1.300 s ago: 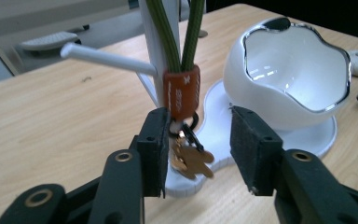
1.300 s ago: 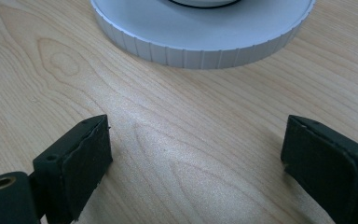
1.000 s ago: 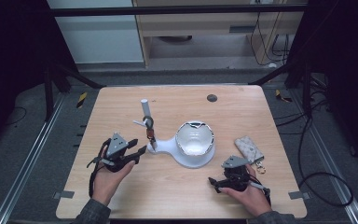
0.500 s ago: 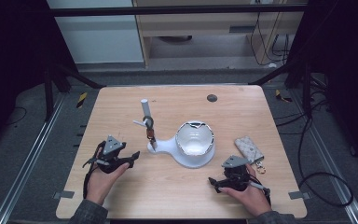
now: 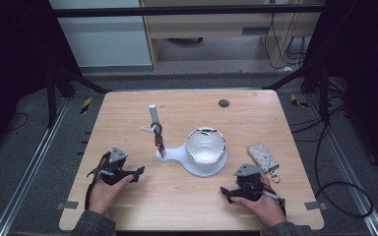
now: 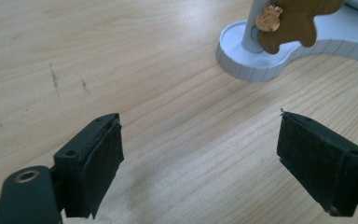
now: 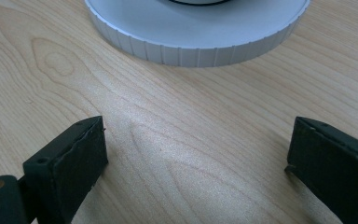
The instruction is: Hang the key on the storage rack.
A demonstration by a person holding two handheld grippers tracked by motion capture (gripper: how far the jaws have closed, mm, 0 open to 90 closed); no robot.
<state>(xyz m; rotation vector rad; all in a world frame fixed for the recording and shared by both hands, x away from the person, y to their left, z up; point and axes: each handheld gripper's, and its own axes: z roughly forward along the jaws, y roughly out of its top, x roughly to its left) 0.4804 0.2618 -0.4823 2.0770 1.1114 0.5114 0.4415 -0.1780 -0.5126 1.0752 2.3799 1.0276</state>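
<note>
Black jaws of the left gripper (image 5: 137, 173), lower left, have just been opening, nothing between them; right gripper (image 5: 226, 192) gapes empty; brown keychain (image 5: 158, 140) hangs vertically on the white stand (image 5: 177, 156).

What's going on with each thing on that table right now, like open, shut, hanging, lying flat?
Left gripper: jaws open, just been opening, nothing between them.
Right gripper: jaws open, just been opening, nothing between them.
White stand: upright on the table, its post standing.
Brown key charm: hanging from the stand's post.
White bowl: sitting on the stand's round base.
Patterned pouch: lying flat beside the right hand, untouched.
</note>
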